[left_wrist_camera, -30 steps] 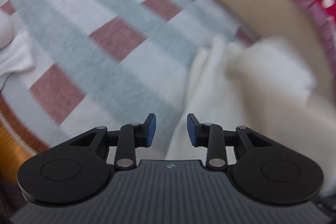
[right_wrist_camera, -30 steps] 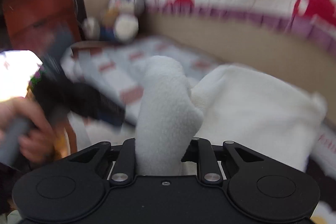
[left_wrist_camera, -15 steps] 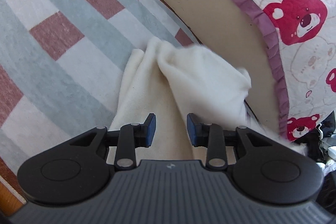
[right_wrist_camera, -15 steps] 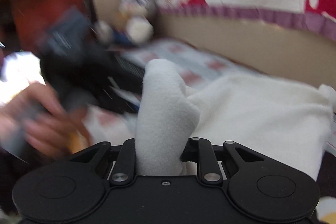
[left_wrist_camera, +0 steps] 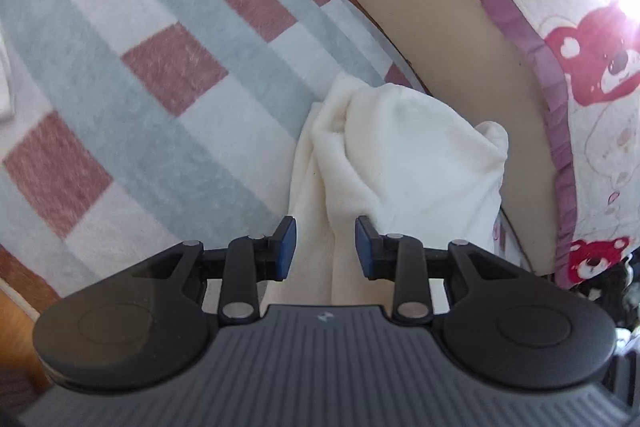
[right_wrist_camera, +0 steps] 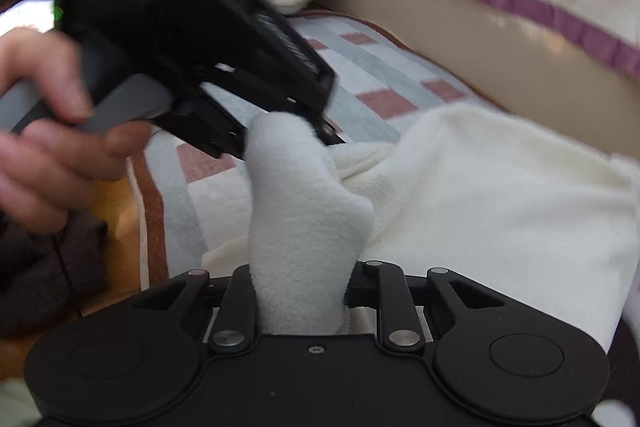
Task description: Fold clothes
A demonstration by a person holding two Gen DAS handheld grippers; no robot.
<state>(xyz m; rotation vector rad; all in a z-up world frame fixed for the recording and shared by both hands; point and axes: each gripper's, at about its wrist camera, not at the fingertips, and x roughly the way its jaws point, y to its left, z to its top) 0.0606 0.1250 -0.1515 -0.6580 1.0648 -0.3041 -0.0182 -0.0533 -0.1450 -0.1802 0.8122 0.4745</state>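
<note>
Cream fleece mid-fold on the checked blanket

We've got the checked blanket (left_wrist_camera: 168, 67) under the bunched cream fleece garment (left_wrist_camera: 404, 155), right beside the beige bed side (left_wrist_camera: 452, 39). Our right tongs (right_wrist_camera: 302, 291) are pinching a fold of it; left tongs (left_wrist_camera: 323, 247) hover spread just above the fabric.

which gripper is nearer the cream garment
Right. The right gripper is shut on a fold of the cream garment; the left gripper hovers open just above it, not gripping.

Left gripper (left_wrist_camera: 325, 242) jaws apart, right gripper (right_wrist_camera: 300, 283) clamped.
</note>
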